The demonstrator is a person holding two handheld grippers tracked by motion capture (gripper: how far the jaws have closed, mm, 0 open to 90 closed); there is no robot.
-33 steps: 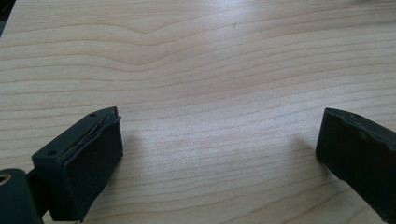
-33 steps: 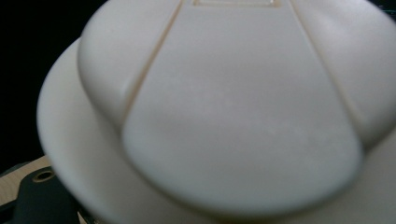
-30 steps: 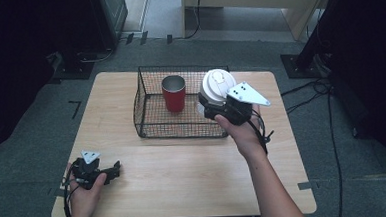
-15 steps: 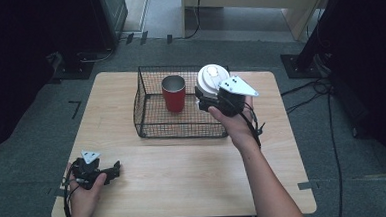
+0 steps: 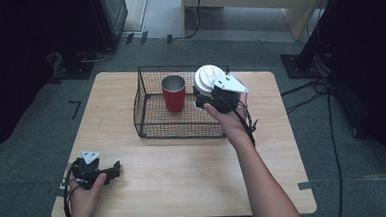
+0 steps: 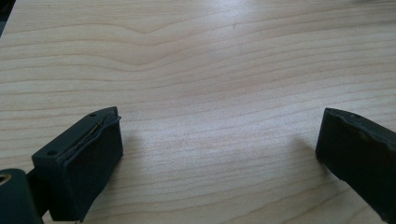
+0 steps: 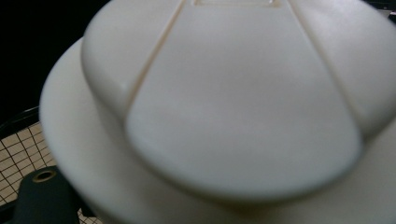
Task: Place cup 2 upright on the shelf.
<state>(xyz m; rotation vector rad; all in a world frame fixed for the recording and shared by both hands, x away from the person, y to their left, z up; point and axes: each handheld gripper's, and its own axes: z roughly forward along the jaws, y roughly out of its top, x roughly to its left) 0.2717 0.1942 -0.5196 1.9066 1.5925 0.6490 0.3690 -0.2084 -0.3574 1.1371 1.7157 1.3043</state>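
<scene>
While the right claw [image 5: 206, 94] was clenched on a white lidded cup [image 5: 208, 78], it held that cup above the right end of the wire basket [image 5: 146, 122], which stood toward the far edge of the table [image 5: 184, 169]. A red cup [image 5: 173, 93] stood upright inside the basket, just beside the white one. In the right gripper view the domed white lid [image 7: 243, 107] was pressed close to the camera, smooth and probably slippery. The cup looked light and thin-walled, so it would likely crush under a hard squeeze; the safest hold seemed to be low on the body, under the lid's rim, not on the lid, which might pop off. The left claw [image 6: 219, 149] rested released and empty near the table's near left corner
</scene>
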